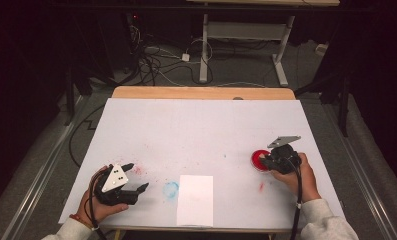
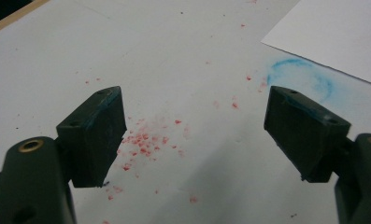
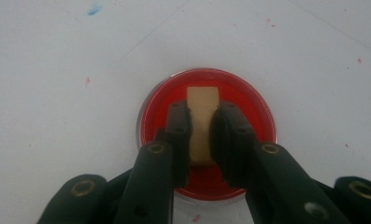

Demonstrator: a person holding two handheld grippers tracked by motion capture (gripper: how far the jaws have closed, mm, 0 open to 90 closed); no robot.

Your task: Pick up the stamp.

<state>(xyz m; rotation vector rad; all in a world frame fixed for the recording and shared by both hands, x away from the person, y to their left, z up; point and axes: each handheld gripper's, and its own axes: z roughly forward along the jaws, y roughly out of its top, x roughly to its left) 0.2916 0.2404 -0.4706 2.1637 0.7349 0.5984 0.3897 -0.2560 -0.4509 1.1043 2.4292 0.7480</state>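
1. Wooden stamp block (image 3: 203,122) is sitting between the right gripper's (image 3: 203,116) jaws, which are pinching it from both sides, center of the right gripper view.
2. Block is standing over a round red ink pad (image 3: 248,100) in a clear-rimmed dish; cannot tell whether it is touching the red surface.
3. In the high view the red ink pad (image 1: 257,159) is lying at the right of the frame on the white table cover (image 1: 201,135), with the right gripper (image 1: 267,161) and the person's right hand (image 1: 298,177) just beside it, partly covering its right edge.
4. Left gripper (image 1: 135,176) is sitting at the lower left of the high view, held by the left hand (image 1: 93,207), jaws spread wide with nothing between them.
5. Left gripper view: jaws are framing scattered red crumbs (image 2: 143,142) on the cover; a blue ring smear (image 2: 304,77) is showing at upper right.
6. White paper sheet (image 1: 195,200) is lying at lower center of the high view, touching the blue smear (image 1: 171,189) on its left side, well apart from the ink pad.
7. Small red smudge (image 1: 261,186) is lying between the sheet and the right hand.
8. Nothing is standing between the ink pad and the sheet except bare cover.
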